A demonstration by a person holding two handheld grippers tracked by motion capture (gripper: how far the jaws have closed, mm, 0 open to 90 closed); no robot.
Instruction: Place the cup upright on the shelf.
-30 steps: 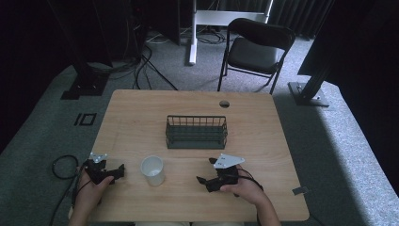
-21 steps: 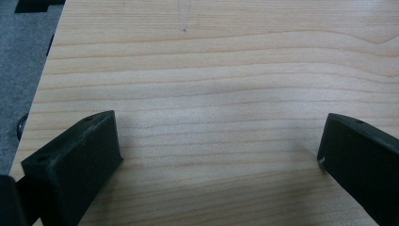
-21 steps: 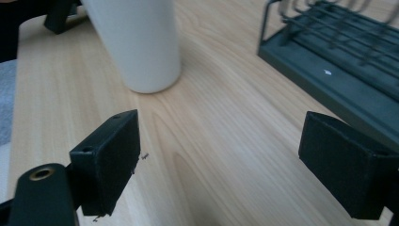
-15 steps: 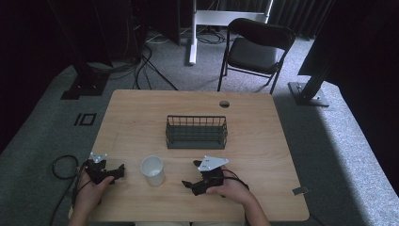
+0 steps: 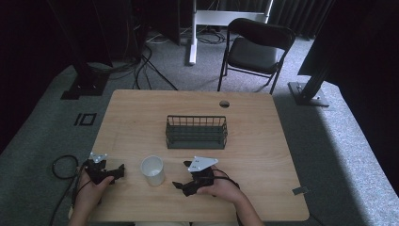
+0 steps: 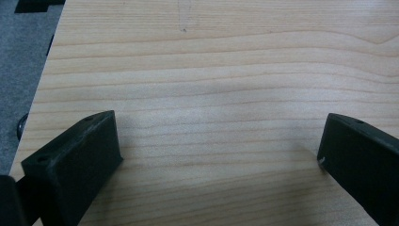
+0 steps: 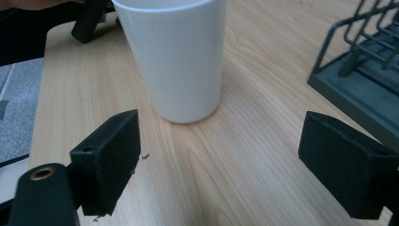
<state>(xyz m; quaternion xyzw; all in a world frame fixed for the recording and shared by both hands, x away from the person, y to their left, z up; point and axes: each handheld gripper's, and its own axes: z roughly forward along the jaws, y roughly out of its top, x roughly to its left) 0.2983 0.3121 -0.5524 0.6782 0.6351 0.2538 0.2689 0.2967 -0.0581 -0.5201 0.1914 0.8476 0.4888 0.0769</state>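
Note:
A white cup (image 5: 153,170) stands upright on the wooden table (image 5: 254,141), near the front edge. My right gripper (image 5: 180,175) is open just right of the cup, jaws pointing left at it. In the right gripper view the cup (image 7: 175,56) stands close ahead, beyond the wide-apart jaws of the gripper (image 7: 221,162), not between them. My left gripper (image 5: 119,171) rests at the table's front left, a little left of the cup. In the left gripper view its gripper (image 6: 219,155) is open over bare wood.
A dark wire basket (image 5: 196,133) sits mid-table behind the cup; its corner (image 7: 362,61) shows at the right of the right gripper view. A cable hole (image 5: 224,103) is near the far edge. A black chair (image 5: 254,49) stands beyond the table.
My right gripper has moved left across the table toward the cup and turned to face it. The left gripper and the cup have stayed put.

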